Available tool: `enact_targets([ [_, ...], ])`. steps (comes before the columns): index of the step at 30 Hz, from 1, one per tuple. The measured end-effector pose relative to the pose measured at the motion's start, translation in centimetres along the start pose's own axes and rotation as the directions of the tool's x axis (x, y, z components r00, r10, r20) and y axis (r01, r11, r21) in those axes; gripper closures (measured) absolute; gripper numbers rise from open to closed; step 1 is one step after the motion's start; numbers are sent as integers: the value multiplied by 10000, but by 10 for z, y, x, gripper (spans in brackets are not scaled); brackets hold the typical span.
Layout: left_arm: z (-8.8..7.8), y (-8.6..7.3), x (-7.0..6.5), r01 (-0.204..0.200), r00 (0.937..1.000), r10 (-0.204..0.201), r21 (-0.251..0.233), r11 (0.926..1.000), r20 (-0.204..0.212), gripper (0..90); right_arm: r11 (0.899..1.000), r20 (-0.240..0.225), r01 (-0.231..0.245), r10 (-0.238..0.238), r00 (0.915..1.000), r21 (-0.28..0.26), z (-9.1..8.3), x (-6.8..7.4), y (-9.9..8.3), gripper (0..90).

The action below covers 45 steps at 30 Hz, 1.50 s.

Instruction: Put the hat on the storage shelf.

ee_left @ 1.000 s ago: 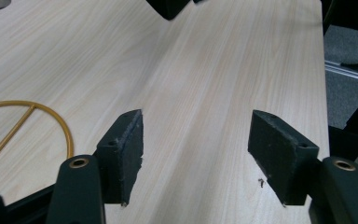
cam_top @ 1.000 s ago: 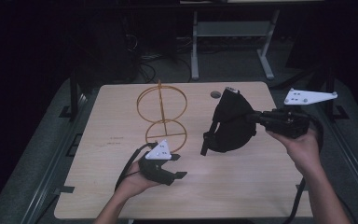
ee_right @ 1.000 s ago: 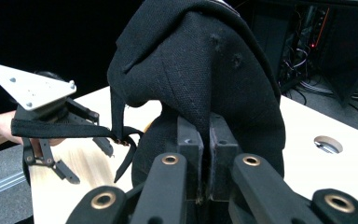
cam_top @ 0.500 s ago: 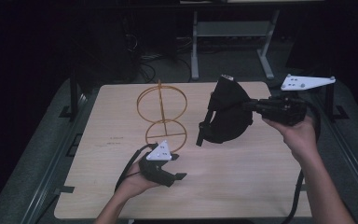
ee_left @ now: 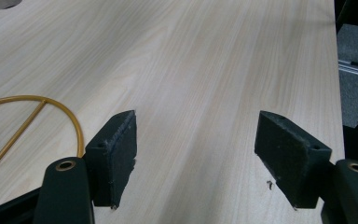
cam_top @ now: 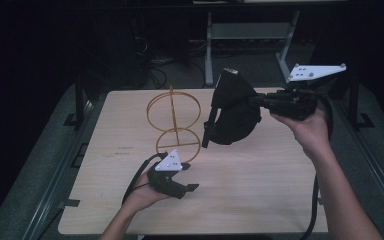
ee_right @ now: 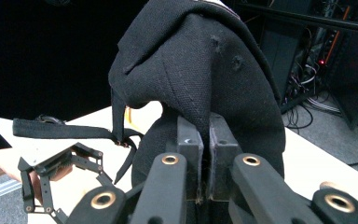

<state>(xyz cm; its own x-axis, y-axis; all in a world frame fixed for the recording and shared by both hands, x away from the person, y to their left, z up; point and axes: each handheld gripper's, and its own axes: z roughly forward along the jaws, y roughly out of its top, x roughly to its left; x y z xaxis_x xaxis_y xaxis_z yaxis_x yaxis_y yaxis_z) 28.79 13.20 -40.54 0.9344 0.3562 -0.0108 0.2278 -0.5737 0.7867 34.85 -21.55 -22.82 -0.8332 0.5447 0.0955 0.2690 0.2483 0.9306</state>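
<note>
The right gripper (cam_top: 260, 101) has its fingers (ee_right: 189, 144) clamped on the fabric of a black cap (cam_top: 232, 109), held in the air above the far side of the worktop (cam_top: 260, 190) — its strap (ee_right: 60, 129) dangles loose. A white tag at the cap's top edge is too small to read. The left gripper (ee_left: 200, 158) rests low near the gold wire stand (cam_top: 174, 122), fingers wide apart on nothing, having just been opening.

A dim lab is showing: metal frame legs (cam_top: 211, 45) and tangled cables (cam_top: 155, 75) are lying beyond the far table (cam_top: 260, 200) edge.
</note>
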Motion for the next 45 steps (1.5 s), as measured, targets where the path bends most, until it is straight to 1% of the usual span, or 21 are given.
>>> enact_targets([
  [2,0,0,1,-85,10000,85,8,10000,-49,294,9999,-46,102,-102,9999,8,3,1,6,860],
  [3,0,0,1,57,10000,-57,-2,10000,10,295,9999,-81,135,-135,9999,3,5,1,9,860],
  [6,0,0,1,44,10000,-44,-11,10000,-5,294,9997,-113,247,-248,9996,-21,9,3,17,860],
  [7,0,0,1,99,9999,-99,-2,10000,36,294,9996,-123,293,-293,9995,-43,10,3,19,860],
  [10,0,0,1,29,10000,-29,-28,10000,22,294,9993,-186,363,-364,9992,-46,13,5,24,860],
  [11,0,0,1,38,10000,-38,-58,10000,17,294,9992,-245,412,-411,9989,1,16,5,30,860],
  [12,0,0,1,109,9999,-109,-68,9999,42,294,9990,-265,448,-448,9986,-19,18,5,32,860],
  [14,-1,0,1,57,10000,-57,-79,10000,29,294,9987,-303,504,-504,9983,-7,21,5,37,860],
  [18,-2,0,2,83,10000,-82,-139,9999,38,294,9983,-426,579,-578,9974,7,30,7,47,858],
  [19,-2,0,1,159,9999,-158,-150,9998,49,294,9982,-447,604,-602,9972,15,33,7,50,858],
  [28,-5,-1,4,201,9998,-201,-193,9996,-4,294,9971,-787,748,-734,9942,150,63,8,70,858],
  [31,-5,-1,4,222,9998,-223,-217,9995,-16,294,9956,-917,877,-844,9922,326,74,9,77,857],
  [32,-5,-1,5,177,9998,-177,-169,9997,-14,294,9956,-917,877,-844,9922,326,74,9,77,857],
  [33,-5,-1,5,179,9998,-179,-156,9997,-17,294,9932,-965,1056,-1005,9902,494,82,9,81,857],
  [34,-5,-1,5,177,9998,-178,-175,9997,-23,294,9932,-997,1038,-982,9902,521,84,10,82,857],
  [36,-5,-2,6,185,9998,-185,-187,9997,-13,294,9915,-1084,1145,-1072,9883,627,91,10,85,856],
  [37,-6,-2,6,198,9998,-198,-196,9996,-7,294,9916,-1123,1115,-1037,9882,653,94,10,87,857],
  [40,-6,-2,6,244,9997,-243,-269,9993,14,294,9902,-1261,1223,-1131,9856,681,102,10,92,856],
  [42,-6,-2,8,184,9998,-184,-265,9995,10,294,9906,-1444,1167,-1055,9839,712,109,10,95,855],
  [43,-5,-2,8,318,9995,-317,-342,9989,36,294,9904,-1519,1184,-1065,9826,716,112,9,96,855],
  [45,-6,-2,9,330,9994,-329,-338,9989,55,295,9899,-1622,1205,-1071,9809,752,119,8,98,855],
])
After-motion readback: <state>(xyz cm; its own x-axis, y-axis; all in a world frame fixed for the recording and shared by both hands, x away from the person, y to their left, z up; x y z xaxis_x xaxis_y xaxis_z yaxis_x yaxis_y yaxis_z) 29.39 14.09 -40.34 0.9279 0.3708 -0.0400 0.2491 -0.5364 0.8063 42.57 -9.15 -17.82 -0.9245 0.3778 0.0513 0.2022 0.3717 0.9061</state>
